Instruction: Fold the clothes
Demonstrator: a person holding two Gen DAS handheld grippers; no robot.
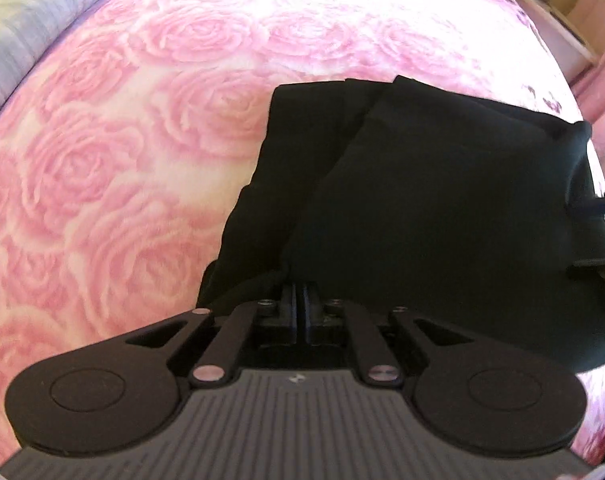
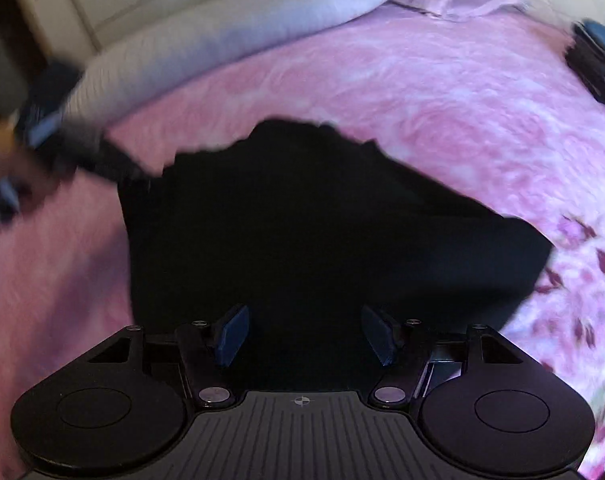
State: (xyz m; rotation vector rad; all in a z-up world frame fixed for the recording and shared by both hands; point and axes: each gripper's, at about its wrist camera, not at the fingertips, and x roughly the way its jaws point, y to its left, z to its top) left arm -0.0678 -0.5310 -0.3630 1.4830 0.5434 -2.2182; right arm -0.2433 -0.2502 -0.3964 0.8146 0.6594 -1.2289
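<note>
Left gripper (image 1: 298, 300): angled steeply down, jaws pinching black garment (image 1: 422, 208) (edge fold). Right gripper (image 2: 304, 334): tilted downward, jaws spread above garment on pink rose bedspread (image 1: 122, 140).

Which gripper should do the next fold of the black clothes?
Probably the left gripper: it is shut on an edge of the black clothes. The right gripper is open above them, holding nothing.

The left gripper (image 1: 298, 300) points steeply downward with its jaws pressed together on a pinch of the black garment (image 1: 422, 200), while the right gripper (image 2: 304, 334), also angled down, has its jaws spread wide and holds nothing.
</note>
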